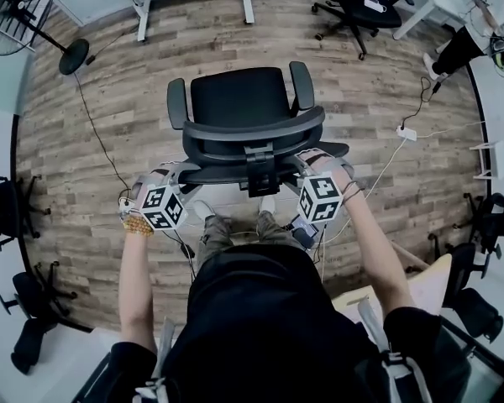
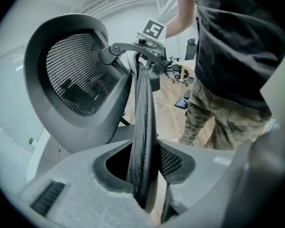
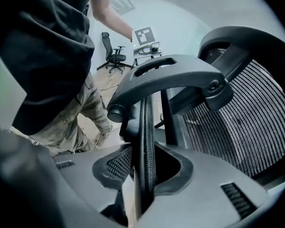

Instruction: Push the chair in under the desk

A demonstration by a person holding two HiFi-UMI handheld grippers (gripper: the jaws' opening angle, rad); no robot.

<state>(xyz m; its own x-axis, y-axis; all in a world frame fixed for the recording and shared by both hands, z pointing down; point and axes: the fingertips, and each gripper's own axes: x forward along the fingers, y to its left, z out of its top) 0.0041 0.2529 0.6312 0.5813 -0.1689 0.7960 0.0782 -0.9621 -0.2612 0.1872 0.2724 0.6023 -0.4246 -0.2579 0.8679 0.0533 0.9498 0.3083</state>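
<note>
A black mesh office chair [image 1: 239, 107] stands on the wood floor right in front of me, its seat facing away towards a white desk [image 1: 143, 11] at the top of the head view. My left gripper [image 1: 162, 177] clamps the left end of the backrest's top rim [image 2: 143, 127]. My right gripper [image 1: 313, 159] clamps the right end of that rim [image 3: 146, 127]. In the left gripper view the left gripper [image 2: 142, 167] has the thin rim pinched between its jaws. The right gripper [image 3: 145, 170] shows the same in its own view. The headrest [image 2: 76, 80] rises beside the rim.
A second black chair [image 1: 357, 7] sits by another white desk at the top right. A floor fan [image 1: 21, 11] stands top left, more chairs [image 1: 8, 212] line the left wall. A power strip [image 1: 406, 133] and cables lie on the floor to the right. A person [image 1: 470, 40] is far right.
</note>
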